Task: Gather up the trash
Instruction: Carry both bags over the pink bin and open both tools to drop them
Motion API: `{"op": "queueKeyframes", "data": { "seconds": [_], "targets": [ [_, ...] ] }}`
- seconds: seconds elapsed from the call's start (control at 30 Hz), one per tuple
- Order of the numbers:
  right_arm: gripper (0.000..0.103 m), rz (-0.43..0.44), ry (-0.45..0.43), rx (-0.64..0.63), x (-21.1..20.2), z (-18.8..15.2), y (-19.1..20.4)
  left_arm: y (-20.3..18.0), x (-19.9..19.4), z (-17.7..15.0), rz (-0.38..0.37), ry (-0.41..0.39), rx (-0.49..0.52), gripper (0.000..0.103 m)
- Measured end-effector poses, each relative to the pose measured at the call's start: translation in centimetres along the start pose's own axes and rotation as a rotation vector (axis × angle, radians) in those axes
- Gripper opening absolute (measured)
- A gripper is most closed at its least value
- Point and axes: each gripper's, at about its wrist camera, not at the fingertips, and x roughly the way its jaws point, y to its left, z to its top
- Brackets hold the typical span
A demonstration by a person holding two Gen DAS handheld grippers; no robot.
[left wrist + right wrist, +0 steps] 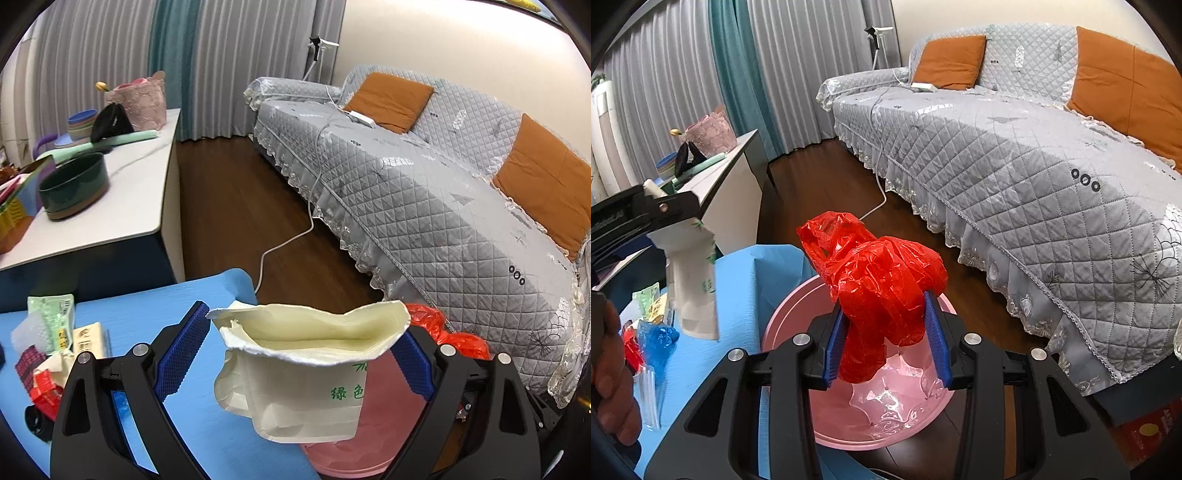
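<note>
My left gripper is shut on a crumpled cream paper bag with green print, held over the edge of the blue mat and the pink bin. The bag also shows in the right wrist view. My right gripper is shut on a crumpled red plastic bag, held above the pink bin. The red bag shows behind the paper bag in the left wrist view. More trash lies on the mat at the left: wrappers and a blue plastic piece.
A white table with a dark green bowl stands at the left. A grey quilted sofa with orange cushions fills the right. A white cable runs over the dark wood floor. A hand shows at the left edge.
</note>
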Motion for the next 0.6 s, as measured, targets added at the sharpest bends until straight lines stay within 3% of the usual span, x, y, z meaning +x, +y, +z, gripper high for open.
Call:
{"op": "queueKeyframes", "data": {
  "seconds": [0.2,0.23,0.27,0.33,0.6],
  "targets": [
    [0.044,-0.006,0.022,-0.01,1.0,0.1,0.3,-0.4,1.7,0.5,-0.02,0.025,0.001,0.09],
    [0.048,-0.009,0.028,-0.02,1.2,0.0,0.5,-0.6,2.0,0.5,-0.027,0.034,0.005,0.09],
    [0.059,-0.015,0.036,-0.029,1.4,0.0,0.6,-0.5,2.2,0.5,-0.033,0.041,0.007,0.091],
    [0.066,-0.03,0.037,-0.036,1.6,-0.1,0.8,-0.6,2.5,0.6,-0.045,0.051,0.007,0.093],
    [0.067,-0.042,0.042,-0.034,1.9,-0.1,0.8,-0.2,2.3,0.6,-0.05,0.042,-0.009,0.093]
  ]
}}
